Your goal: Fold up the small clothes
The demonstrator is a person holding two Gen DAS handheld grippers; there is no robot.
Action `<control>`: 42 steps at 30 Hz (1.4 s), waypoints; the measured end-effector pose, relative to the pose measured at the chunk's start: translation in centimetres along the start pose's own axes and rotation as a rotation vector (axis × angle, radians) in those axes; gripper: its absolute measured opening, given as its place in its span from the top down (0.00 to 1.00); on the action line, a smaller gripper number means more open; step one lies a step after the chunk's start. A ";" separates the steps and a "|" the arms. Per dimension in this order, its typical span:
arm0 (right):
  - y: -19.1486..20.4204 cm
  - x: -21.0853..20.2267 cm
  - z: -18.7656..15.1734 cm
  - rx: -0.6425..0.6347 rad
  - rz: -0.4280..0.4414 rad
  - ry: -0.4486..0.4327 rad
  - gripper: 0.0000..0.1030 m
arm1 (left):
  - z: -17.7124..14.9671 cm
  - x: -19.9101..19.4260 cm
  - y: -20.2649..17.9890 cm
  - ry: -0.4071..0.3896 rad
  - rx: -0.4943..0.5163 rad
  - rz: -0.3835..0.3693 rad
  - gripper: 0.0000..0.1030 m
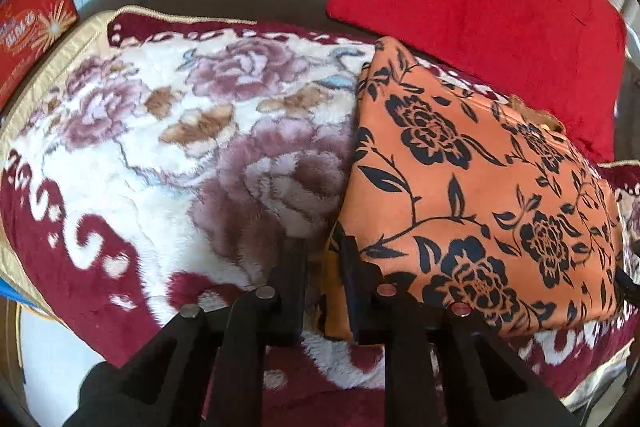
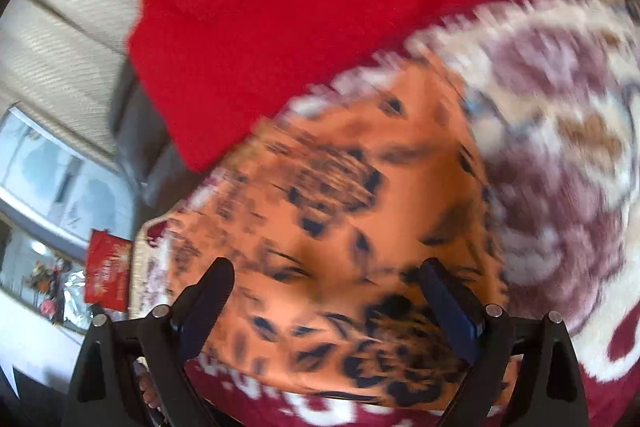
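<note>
Spread right tool [image 2: 326, 297] over blurred orange cloth [image 2: 340, 211]

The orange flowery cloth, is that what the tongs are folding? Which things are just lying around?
For the job:
orange flowery cloth
left tongs, pinching its corner
right tongs, open above it

Just lying about:
red cushion
fluffy flower blanket
red packet

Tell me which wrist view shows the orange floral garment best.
Left wrist view: the orange floral garment is sharp, nearly whole, folded flat on the floral blanket. The right wrist view shows it motion-blurred, partly hidden by the open right gripper.
</note>
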State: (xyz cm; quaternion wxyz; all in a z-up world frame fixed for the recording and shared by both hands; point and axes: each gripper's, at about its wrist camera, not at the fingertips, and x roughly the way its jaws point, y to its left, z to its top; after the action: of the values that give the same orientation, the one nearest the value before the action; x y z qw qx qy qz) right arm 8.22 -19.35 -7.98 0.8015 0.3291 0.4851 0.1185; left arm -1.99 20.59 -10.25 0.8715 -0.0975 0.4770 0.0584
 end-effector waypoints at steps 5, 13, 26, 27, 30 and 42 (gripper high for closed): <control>2.8 -0.8 3.0 -0.068 0.029 -0.037 0.07 | 3.6 -1.1 -1.2 -0.074 0.025 -0.024 0.41; -0.7 4.2 11.1 0.087 0.019 0.002 0.07 | 12.3 5.6 -3.5 -0.012 -0.002 -0.057 0.31; -3.7 -0.6 9.7 0.125 0.030 -0.112 0.07 | 10.7 4.1 -0.9 -0.035 -0.071 -0.035 0.43; -2.9 -1.3 8.7 0.106 0.054 -0.113 0.07 | 10.0 3.0 -1.0 -0.052 -0.056 -0.035 0.42; -0.1 -3.1 5.0 0.019 0.093 -0.113 0.07 | 6.7 -0.6 -1.6 -0.103 -0.007 -0.017 0.30; -1.2 -2.8 -3.6 0.073 0.073 -0.063 0.07 | -0.6 0.0 -0.4 -0.017 0.037 0.076 0.25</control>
State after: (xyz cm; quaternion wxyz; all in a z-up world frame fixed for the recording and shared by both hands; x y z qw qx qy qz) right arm 3.57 -20.19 -7.95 0.7989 0.3790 0.4514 0.1196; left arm -2.34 20.03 -10.52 0.8743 -0.0626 0.4740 0.0836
